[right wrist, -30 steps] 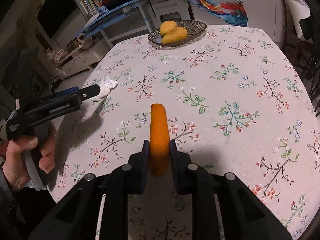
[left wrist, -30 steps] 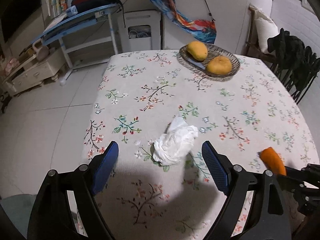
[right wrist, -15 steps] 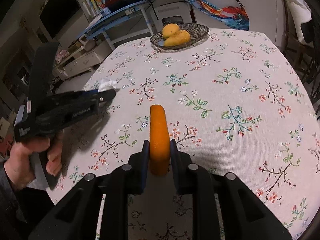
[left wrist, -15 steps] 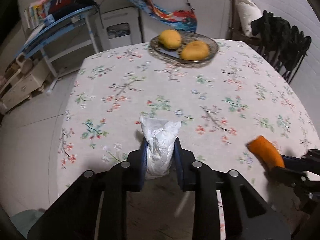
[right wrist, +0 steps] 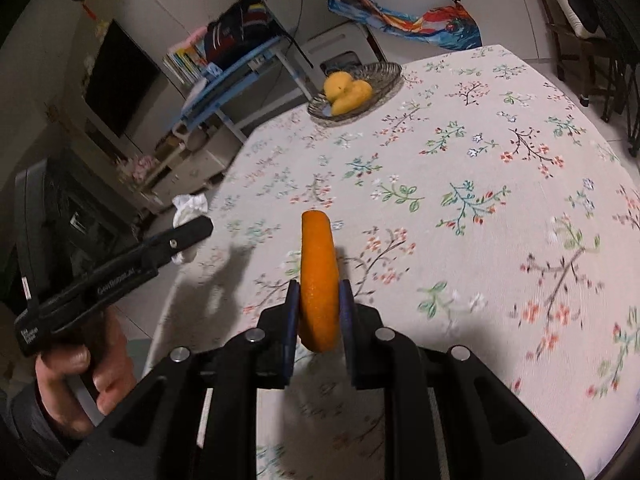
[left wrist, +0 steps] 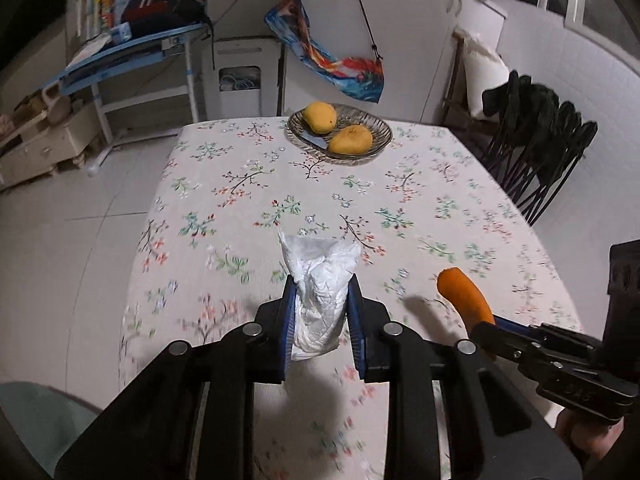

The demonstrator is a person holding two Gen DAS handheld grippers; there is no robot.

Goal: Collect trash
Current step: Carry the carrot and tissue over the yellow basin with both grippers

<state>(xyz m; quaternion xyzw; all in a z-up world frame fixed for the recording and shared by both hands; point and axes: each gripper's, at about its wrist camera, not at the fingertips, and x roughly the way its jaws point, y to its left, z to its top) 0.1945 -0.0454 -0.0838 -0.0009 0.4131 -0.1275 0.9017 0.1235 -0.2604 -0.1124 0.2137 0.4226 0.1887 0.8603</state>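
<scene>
I had the L gripper (left wrist: 322,318) clamped on the crumpled white tissue (left wrist: 320,284), held clear above the floral tablecloth (left wrist: 420,200) nr its L edge. R gripper (right wrist: 319,320) pinched the orange peel (right wrist: 318,276), also off the cloth, just beside the L one.

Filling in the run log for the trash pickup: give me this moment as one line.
left gripper: shut on crumpled tissue | right gripper: shut on orange peel | both above table
</scene>
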